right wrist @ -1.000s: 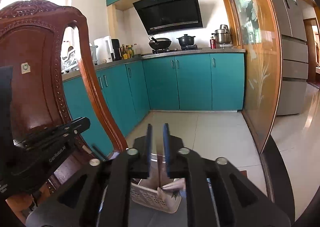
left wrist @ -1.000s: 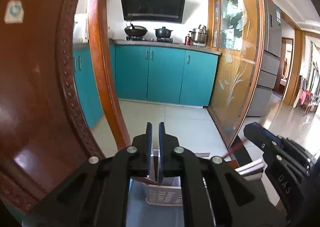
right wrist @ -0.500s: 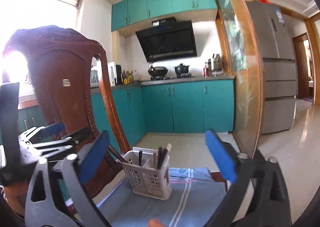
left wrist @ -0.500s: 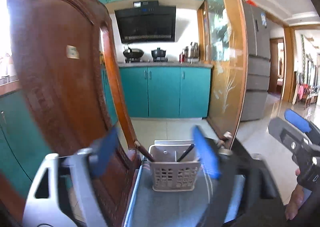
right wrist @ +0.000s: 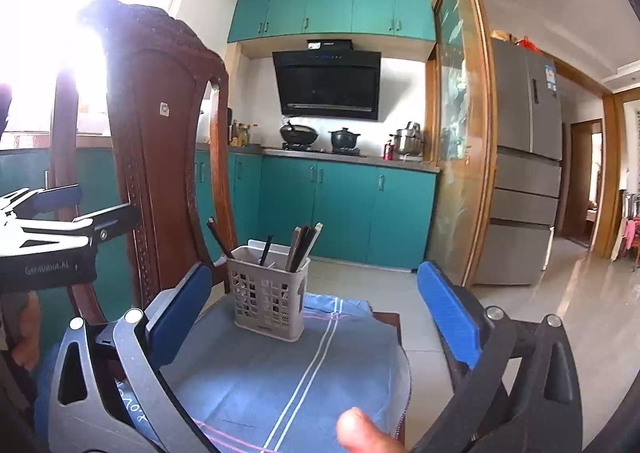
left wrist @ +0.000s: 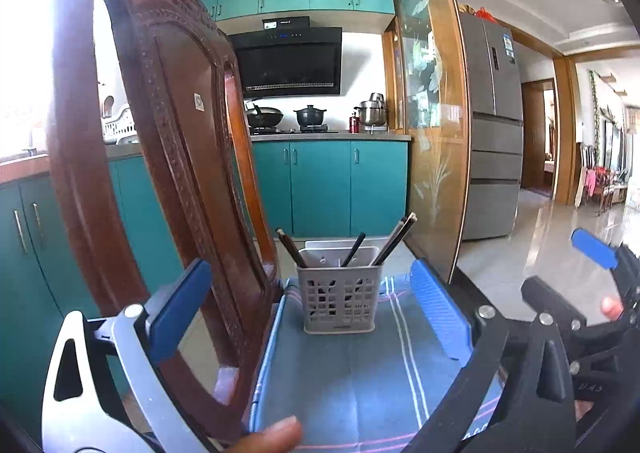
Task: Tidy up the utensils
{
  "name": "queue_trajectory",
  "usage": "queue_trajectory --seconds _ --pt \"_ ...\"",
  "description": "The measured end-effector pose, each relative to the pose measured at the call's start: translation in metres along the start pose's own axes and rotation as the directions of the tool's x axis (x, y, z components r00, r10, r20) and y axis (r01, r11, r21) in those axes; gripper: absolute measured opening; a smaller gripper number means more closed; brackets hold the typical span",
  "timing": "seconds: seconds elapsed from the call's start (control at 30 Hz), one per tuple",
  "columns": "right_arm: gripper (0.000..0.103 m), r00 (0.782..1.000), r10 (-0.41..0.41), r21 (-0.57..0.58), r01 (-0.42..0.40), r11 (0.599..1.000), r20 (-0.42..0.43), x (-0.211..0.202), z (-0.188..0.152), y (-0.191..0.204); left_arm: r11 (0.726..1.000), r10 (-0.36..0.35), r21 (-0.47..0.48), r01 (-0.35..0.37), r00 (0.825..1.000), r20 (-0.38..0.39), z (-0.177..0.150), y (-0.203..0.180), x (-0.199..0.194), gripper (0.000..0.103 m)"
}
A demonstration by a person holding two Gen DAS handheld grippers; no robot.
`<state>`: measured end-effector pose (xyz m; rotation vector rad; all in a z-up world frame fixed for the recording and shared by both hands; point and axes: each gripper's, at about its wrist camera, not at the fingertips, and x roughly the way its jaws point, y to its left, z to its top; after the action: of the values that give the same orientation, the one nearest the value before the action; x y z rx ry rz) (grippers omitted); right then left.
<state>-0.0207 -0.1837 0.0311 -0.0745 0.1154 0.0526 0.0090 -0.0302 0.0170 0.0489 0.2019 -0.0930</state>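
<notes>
A grey perforated utensil caddy [left wrist: 340, 305] [right wrist: 270, 305] stands upright on a blue striped cloth [left wrist: 360, 385] [right wrist: 280, 373]. Several dark chopsticks [left wrist: 394, 239] [right wrist: 302, 247] lean in it. My left gripper [left wrist: 309, 267] faces the caddy from a short way back. Its jaws are opening wide, with nothing between the blue pads [left wrist: 180, 305]. My right gripper [right wrist: 314, 269] is open and empty, also short of the caddy. Each gripper shows at the edge of the other's view.
A carved dark wooden chair back [left wrist: 168, 173] [right wrist: 160, 173] rises close on the left of the cloth. Beyond are teal kitchen cabinets [left wrist: 332, 189], a glass sliding door [left wrist: 432, 133] and a fridge [left wrist: 496, 125]. A person's fingertip [right wrist: 360, 433] shows at the bottom.
Both grippers went from shut to wide open and drew back from the caddy. The caddy and its chopsticks now show in full on the cloth.
</notes>
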Motion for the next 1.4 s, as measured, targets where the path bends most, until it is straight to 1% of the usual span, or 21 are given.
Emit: queue_trajectory --seconds 0.1,0.17,0.3,0.47,1.07,1.4 --pt "0.100 1.000 -0.004 0.015 0.004 1.000 0.014 -0.003 0.002 0.001 1.000 0.015 0.012 -0.015 1.000 0.007 -0.003 0.000 -0.008 0.099" --pt "0.100 1.000 0.009 0.018 -0.009 1.000 0.014 -0.004 0.003 0.002 1.000 0.013 0.014 -0.013 1.000 0.006 -0.004 0.001 -0.014 0.099" --pt "0.100 1.000 -0.006 -0.007 0.006 1.000 0.017 -0.006 0.003 0.007 1.000 0.008 0.012 -0.008 1.000 -0.003 -0.004 0.002 -0.019 0.099" --pt "0.100 1.000 0.003 -0.003 -0.003 1.000 0.023 -0.009 0.003 0.009 1.000 0.012 0.013 -0.012 1.000 0.000 -0.004 0.003 -0.023 0.099" --pt "0.100 0.999 0.016 -0.026 -0.015 1.000 0.040 -0.014 0.003 0.014 1.000 0.014 0.001 -0.014 1.000 -0.012 -0.002 0.008 -0.020 0.099" --pt "0.100 1.000 0.014 -0.017 -0.013 1.000 0.026 -0.008 0.002 0.011 1.000 0.016 0.015 -0.015 1.000 -0.017 -0.003 0.001 -0.016 0.099"
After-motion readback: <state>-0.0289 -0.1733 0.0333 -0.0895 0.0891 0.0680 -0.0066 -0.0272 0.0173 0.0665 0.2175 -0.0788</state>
